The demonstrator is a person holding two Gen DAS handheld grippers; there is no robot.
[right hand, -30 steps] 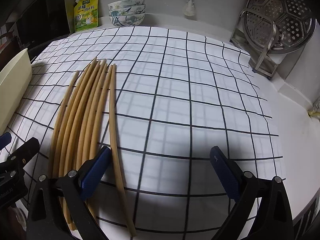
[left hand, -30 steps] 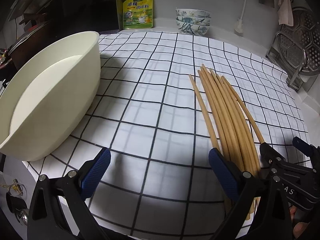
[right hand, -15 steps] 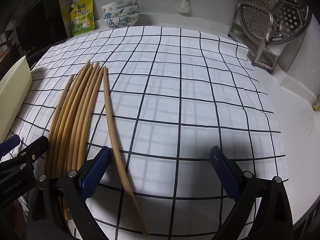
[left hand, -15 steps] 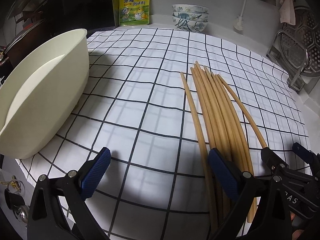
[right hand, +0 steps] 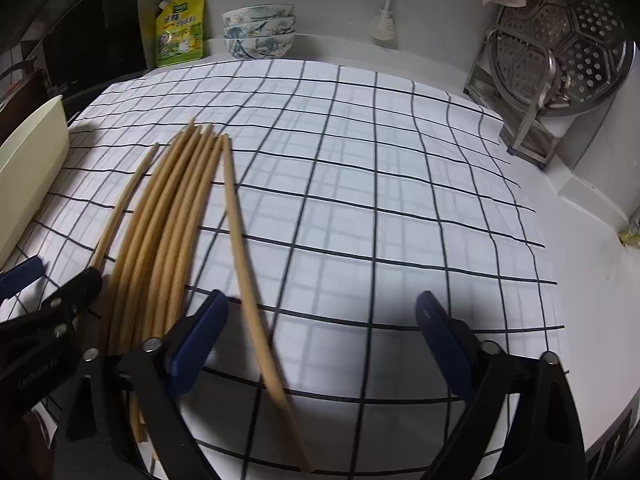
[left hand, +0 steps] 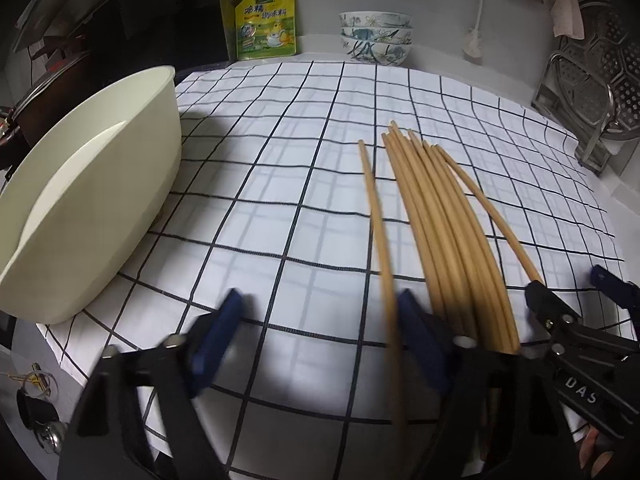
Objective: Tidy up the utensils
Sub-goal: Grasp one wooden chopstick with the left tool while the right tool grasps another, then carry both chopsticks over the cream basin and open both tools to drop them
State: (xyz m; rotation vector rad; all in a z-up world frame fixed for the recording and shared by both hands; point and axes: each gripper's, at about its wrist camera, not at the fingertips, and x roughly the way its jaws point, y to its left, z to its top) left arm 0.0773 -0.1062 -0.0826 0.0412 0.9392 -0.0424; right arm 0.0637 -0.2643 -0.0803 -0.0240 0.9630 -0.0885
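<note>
Several long wooden chopsticks [left hand: 436,216] lie in a loose bundle on the checked cloth [left hand: 280,184], tips pointing away. They also show in the right wrist view [right hand: 172,208]. One chopstick [left hand: 378,220] lies apart on the bundle's left, one [right hand: 244,248] apart on its right. My left gripper [left hand: 320,332] is open, low over the cloth, its right finger against the bundle's near ends. My right gripper [right hand: 320,340] is open and empty, its left finger beside the bundle. A cream oval tub [left hand: 88,200] stands at the left.
A yellow seasoning pouch [left hand: 266,20] and stacked patterned bowls [left hand: 376,38] stand at the back wall. A metal rack with a perforated steamer plate [right hand: 560,60] stands at the right. The counter edge runs close below both grippers.
Both grippers have pulled back toward the near edge and turned slightly. The left gripper's jaws are narrower than before. The leftmost chopstick now lies further apart from the bundle.
</note>
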